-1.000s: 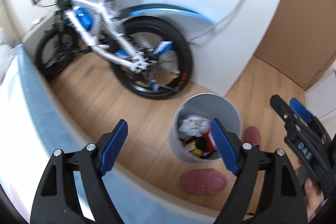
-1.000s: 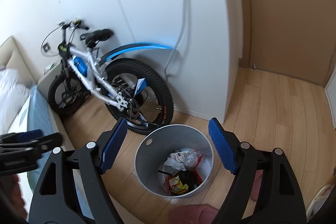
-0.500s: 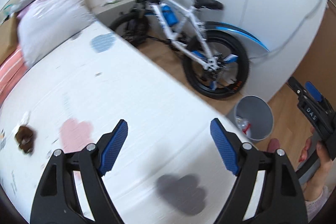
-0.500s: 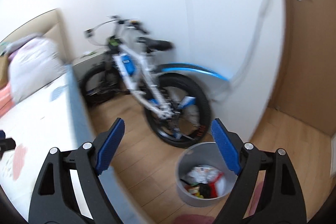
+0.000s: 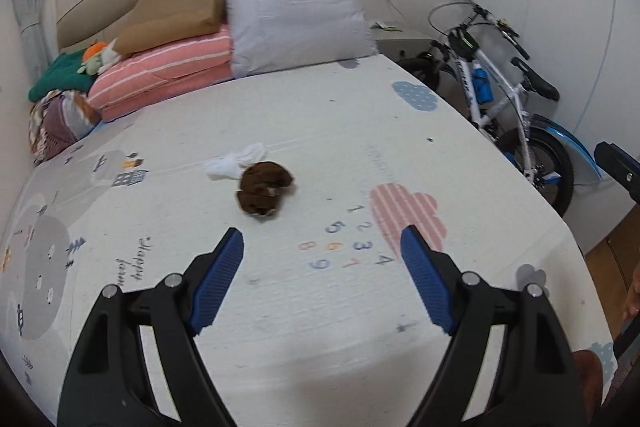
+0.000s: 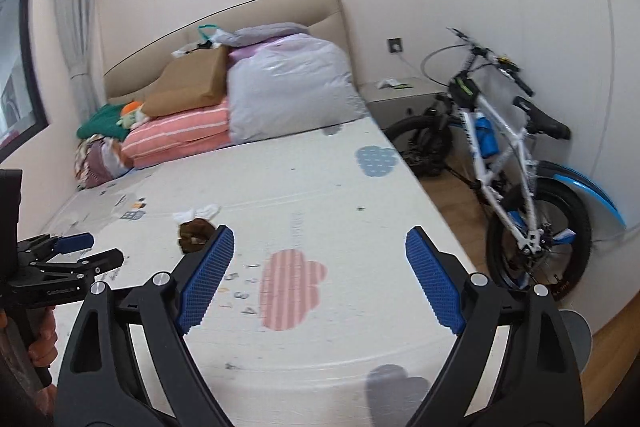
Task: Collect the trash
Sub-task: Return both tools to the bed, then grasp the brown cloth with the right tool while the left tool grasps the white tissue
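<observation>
- A brown crumpled wad (image 5: 264, 193) lies mid-bed on the printed bed cover (image 5: 400, 155), touching a white crumpled tissue (image 5: 236, 165) just behind it
- Left hand-held gripper (image 5: 322, 281) hovers over the cover near the wad – blue pads spread wide, nothing between them
- Right hand-held gripper (image 6: 320, 277) is likewise spread and holds nothing
- Pillows (image 5: 296, 23) are piled at the headboard
- A white-and-blue bicycle (image 6: 516, 171) stands beside the bed, near the bin (image 6: 576, 339), which shows only its rim

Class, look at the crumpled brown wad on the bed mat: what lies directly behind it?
A crumpled white tissue lies just behind the brown wad, apparently touching it, on the bed mat. The wad hides the tissue's near edge and anything underneath.
</observation>
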